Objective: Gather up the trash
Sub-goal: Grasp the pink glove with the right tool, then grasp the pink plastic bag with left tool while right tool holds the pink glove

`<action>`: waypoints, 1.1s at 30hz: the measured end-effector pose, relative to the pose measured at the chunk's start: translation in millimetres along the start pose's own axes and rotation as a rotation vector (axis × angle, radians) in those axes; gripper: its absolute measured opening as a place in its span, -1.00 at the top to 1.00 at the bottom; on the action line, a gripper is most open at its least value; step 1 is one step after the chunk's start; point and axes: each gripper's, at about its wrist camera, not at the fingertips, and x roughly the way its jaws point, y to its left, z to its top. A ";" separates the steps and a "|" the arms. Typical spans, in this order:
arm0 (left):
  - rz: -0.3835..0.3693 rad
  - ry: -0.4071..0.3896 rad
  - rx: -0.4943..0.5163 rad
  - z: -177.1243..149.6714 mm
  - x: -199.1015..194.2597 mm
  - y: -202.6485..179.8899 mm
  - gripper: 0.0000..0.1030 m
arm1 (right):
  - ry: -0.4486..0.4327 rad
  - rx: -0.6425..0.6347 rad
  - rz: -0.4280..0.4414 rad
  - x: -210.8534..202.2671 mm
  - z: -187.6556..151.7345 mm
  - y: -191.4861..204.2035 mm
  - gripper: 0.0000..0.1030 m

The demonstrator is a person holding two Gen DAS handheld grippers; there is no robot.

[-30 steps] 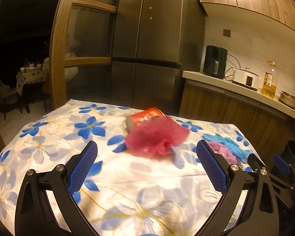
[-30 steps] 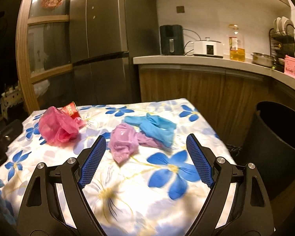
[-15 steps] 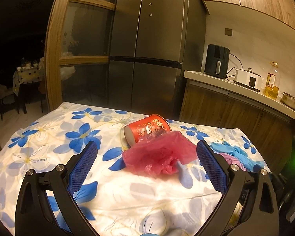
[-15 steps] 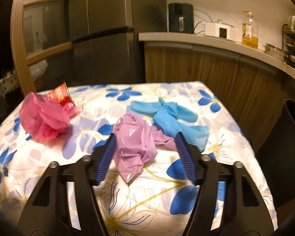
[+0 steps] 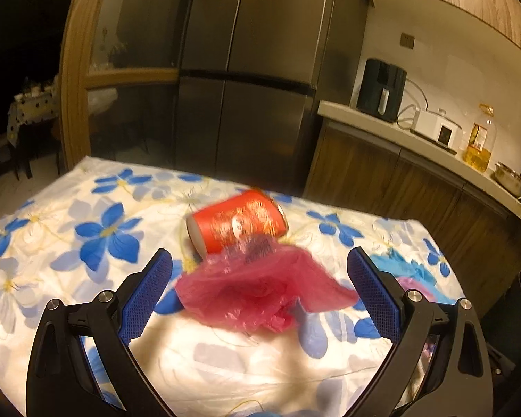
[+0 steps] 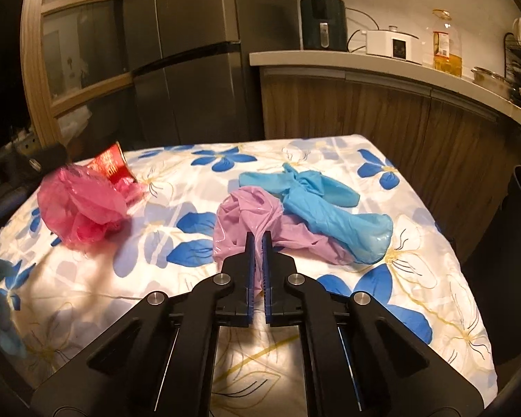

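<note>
Right tool (image 6: 257, 239) clamped on purple bag (image 6: 246, 215) at table (image 6: 382, 299) centre; left tool (image 5: 259, 278) spread wide around pink bag (image 5: 260, 292). Risk: thin film slipping out or snagging blue glove (image 6: 330, 208) on lifting.

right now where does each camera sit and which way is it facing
Left wrist: on the left hand-held gripper, facing the red plastic bag and red cup; its open fingers show.
Right wrist: on the right hand-held gripper, facing the purple bag it pinches; its shut fingers show.
Shared: red plastic bag, red cup, fridge.
</note>
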 end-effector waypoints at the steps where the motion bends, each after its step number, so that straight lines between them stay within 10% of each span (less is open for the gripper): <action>1: -0.004 0.014 -0.001 -1.6 2.9 0.8 -0.74 | -0.003 0.000 0.001 -0.7 -0.2 0.2 0.93; 13: -0.017 0.124 0.022 -19.5 18.9 5.6 0.75 | -0.040 -0.005 0.014 -11.8 -0.8 2.0 0.95; 33: -0.078 -0.017 0.044 -27.2 -79.3 -9.8 0.88 | -0.215 0.033 0.027 -110.4 -0.9 -25.1 0.96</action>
